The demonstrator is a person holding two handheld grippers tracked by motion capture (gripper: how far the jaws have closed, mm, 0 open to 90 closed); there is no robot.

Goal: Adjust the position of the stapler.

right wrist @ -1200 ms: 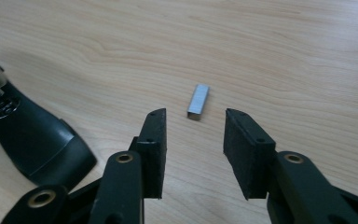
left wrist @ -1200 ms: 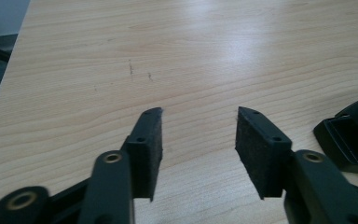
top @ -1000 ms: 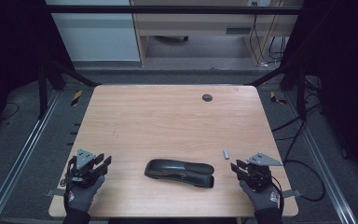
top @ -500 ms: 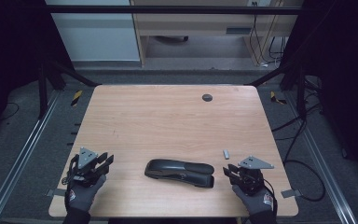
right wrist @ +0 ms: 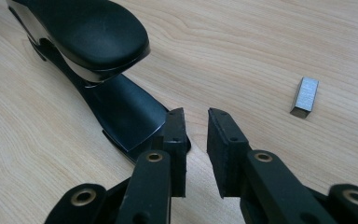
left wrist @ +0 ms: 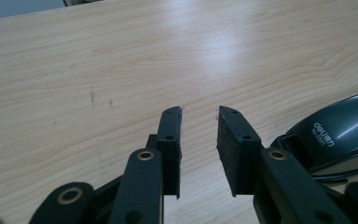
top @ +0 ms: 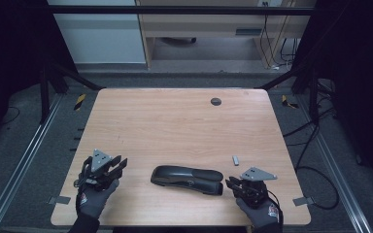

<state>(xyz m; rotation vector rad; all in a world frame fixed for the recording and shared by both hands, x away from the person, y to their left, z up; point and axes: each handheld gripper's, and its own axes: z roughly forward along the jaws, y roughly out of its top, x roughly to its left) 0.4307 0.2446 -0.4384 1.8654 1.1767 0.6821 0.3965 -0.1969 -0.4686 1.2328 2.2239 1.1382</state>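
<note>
A black stapler (top: 187, 179) lies flat near the bottom centre of the high view, on a light wooden table (top: 175, 126). The left gripper (top: 114, 165) sits at lower left, well apart from the stapler, its jaws parted with nothing between them. The right gripper (top: 233, 184), at lower right just beside the stapler's end, has just been narrowing its jaws, empty and slightly apart. A small block of staples (top: 235, 160) rests near it; a dark round grommet (top: 215, 101) marks the table's far edge.
</note>
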